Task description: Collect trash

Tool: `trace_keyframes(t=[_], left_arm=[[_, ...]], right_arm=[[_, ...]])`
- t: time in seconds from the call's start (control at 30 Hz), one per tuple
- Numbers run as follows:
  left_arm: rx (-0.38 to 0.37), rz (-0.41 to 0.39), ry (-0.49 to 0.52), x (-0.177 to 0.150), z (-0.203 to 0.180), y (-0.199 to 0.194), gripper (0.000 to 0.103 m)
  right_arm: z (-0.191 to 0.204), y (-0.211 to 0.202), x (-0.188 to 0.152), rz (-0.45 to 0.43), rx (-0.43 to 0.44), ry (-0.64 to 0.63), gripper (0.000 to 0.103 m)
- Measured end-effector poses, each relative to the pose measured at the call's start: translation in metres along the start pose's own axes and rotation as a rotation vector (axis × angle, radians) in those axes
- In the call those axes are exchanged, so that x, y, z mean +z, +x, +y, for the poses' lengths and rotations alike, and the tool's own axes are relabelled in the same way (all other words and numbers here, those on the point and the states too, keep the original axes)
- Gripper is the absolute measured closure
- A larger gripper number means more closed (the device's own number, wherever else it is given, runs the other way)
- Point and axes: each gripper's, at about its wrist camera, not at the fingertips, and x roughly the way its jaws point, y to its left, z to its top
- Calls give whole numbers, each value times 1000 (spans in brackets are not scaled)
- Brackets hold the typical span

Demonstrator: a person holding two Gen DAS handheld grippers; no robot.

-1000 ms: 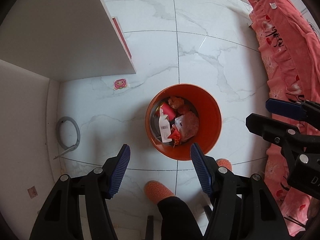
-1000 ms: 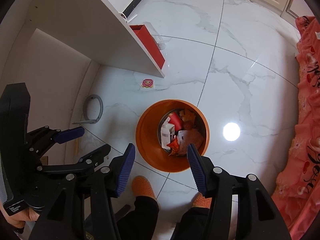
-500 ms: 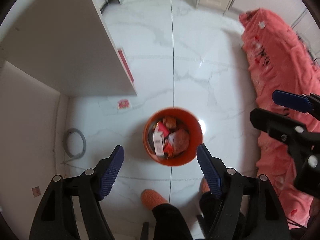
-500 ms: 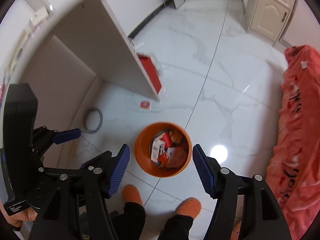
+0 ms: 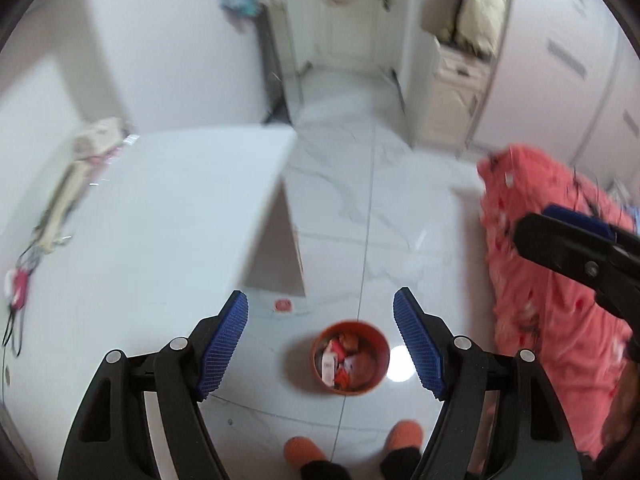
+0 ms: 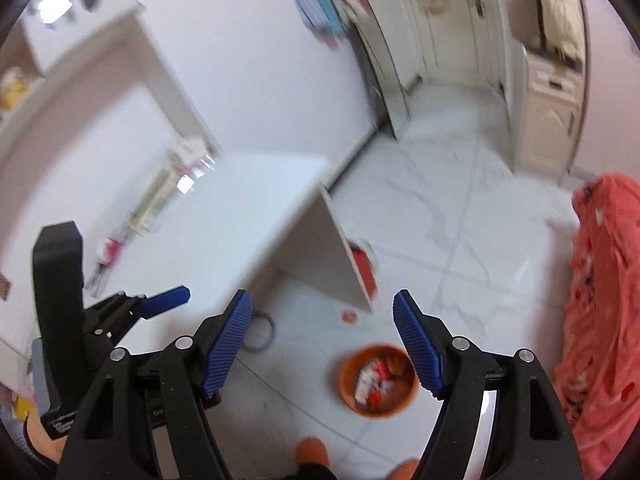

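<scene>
The left gripper (image 5: 320, 340) hangs high above the floor with its blue pads spread wide and nothing between them; the right gripper (image 6: 322, 340) is the same, wide apart and empty. Directly below, the person's orange slippers (image 5: 304, 450) stand on the white marble floor (image 5: 420, 248). Just ahead of the toes sits the orange trash bin (image 5: 351, 356), upright on the floor, well away from both grippers. It holds crumpled wrappers (image 5: 340, 364) in red, white and pink, filling much of its bottom; blur hides finer detail. Near the bin, toward the desk, a small red sticker (image 5: 283, 305) lies flat on the tiles, and a grey ring (image 6: 262, 334) lies by the desk's foot. The white desk (image 5: 160, 208) rises on the left, with blurred clutter along its far edge by the wall. A red box (image 6: 362, 268) stands against the desk's side panel. On the right, a pink-red bedspread (image 5: 540, 272) drapes to the floor. Farthest off are white cabinet doors (image 5: 352, 20).
</scene>
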Motion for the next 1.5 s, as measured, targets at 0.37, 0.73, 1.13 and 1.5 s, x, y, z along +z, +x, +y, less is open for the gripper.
trace_keyframes(t=[0.37,0.73,1.13,1.5], left_arm=[[165,-271,-119,-5,34,-130,13],[352,-445,-190,-22,48,-199,6],[387,-480,-254,-41,61,-222,6],[385,-482,-248,-45,62,-226,6]], right_arm=[[83,-112,24,-280,139,-165,8],[137,-161,21,-426,170,-308,5],[163,-168,21,-478,194,-385,5],[164,-165,18,-460,201,-392,5]])
